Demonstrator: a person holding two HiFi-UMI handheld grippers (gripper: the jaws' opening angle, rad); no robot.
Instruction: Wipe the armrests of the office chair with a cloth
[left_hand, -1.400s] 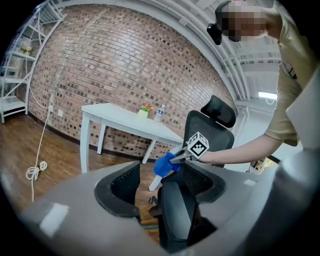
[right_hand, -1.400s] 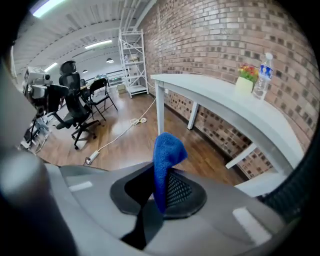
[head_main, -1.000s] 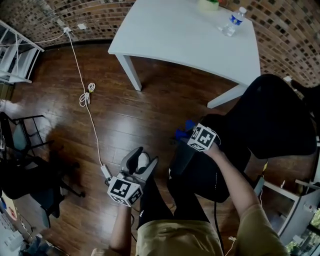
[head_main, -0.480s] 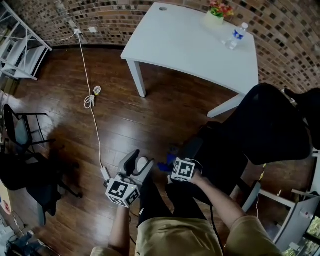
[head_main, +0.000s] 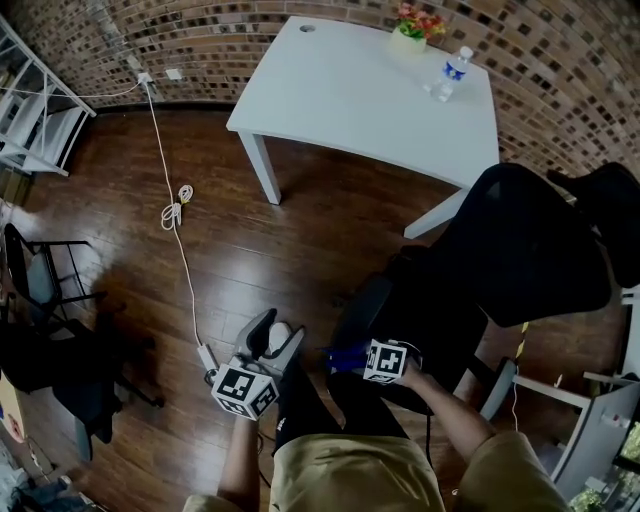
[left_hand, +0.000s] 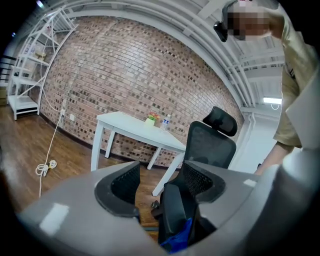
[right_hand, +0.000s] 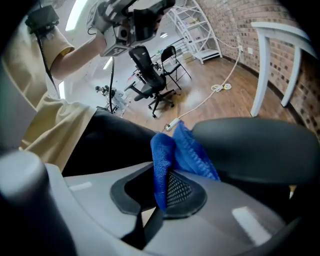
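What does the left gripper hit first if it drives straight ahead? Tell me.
Probably the near armrest, which lies between the open jaws of the left gripper in its own view; the gap to it is unclear.

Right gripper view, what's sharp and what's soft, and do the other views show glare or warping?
Right gripper view: cloth weave is sharp, armrest shows little detail, ceiling lights blown out. Head view: glare streaks on the floor, dark corners. Left gripper view: brick wall bows strongly.
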